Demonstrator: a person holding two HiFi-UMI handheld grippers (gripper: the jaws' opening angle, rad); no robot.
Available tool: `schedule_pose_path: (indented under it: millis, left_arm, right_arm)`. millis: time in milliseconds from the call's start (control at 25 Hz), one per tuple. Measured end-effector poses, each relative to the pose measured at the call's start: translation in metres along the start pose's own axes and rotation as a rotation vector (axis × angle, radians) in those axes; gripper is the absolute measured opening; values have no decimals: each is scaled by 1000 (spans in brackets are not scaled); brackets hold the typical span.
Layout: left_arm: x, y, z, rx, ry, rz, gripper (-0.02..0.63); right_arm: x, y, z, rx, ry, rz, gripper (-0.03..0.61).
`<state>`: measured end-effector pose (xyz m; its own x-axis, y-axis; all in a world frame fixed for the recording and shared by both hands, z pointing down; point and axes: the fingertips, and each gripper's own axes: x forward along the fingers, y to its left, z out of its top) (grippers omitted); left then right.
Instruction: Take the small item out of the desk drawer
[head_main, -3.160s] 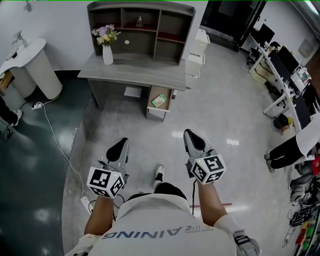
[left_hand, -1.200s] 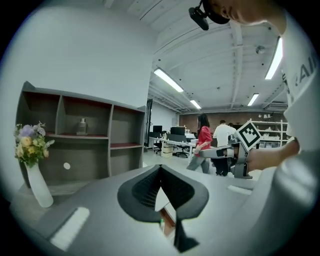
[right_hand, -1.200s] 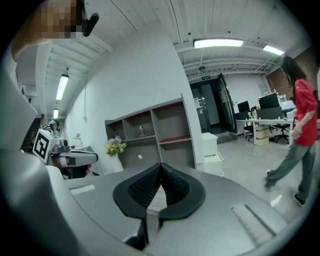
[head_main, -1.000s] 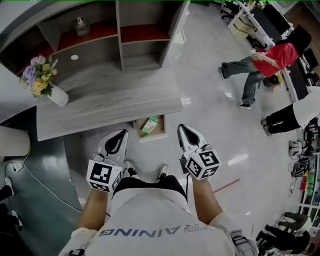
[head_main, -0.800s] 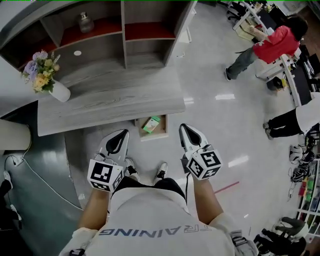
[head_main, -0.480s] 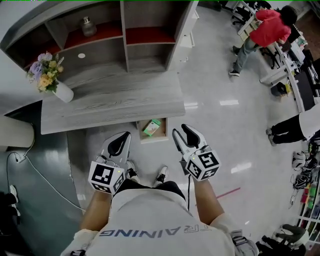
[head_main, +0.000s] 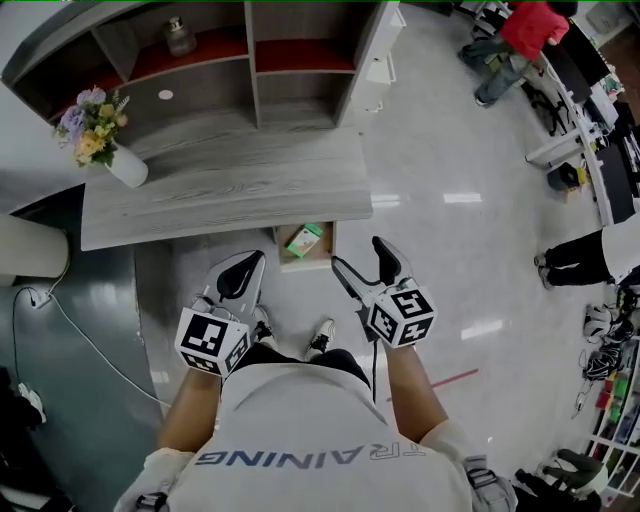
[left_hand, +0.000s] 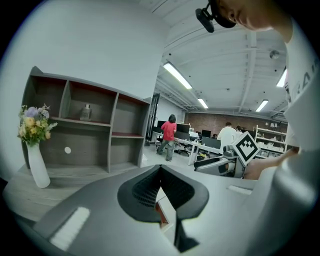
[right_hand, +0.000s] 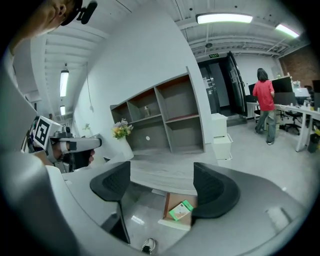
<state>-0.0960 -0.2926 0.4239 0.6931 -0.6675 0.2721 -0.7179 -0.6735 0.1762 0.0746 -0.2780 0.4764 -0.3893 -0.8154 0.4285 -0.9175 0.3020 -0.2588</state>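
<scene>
A small green box lies in the open wooden drawer that sticks out under the front edge of the grey desk. My right gripper hovers just right of the drawer, its jaws opening wide with nothing between them. In the right gripper view the green box and the drawer show far below, through the gap of the right gripper. My left gripper hangs to the drawer's left, shut and empty. Its closed tips fill the left gripper view, left gripper.
A white vase of flowers stands at the desk's left end, a grey shelf unit behind it. The person's shoes stand just before the drawer. A cable runs over the floor at left. Other people stand at desks far right.
The right gripper's jaws have gone from shut to wide apart and moved a little toward the drawer. The left gripper stayed shut. A person in red has walked off at top right.
</scene>
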Motion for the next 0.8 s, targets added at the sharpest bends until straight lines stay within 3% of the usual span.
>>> schedule_pose_path:
  millis: [160, 480, 800]
  left_arm:
    - [5, 10, -9, -9, 26, 2, 0]
    - [-9, 36, -60, -81, 118, 64, 0]
    - [-11, 57, -110, -144, 202, 64, 0]
  right_arm:
    - [21, -11, -30, 56, 82, -19, 431]
    - [87, -19, -149, 273, 277, -54, 443]
    - [176, -60, -256, 492, 342, -256, 433]
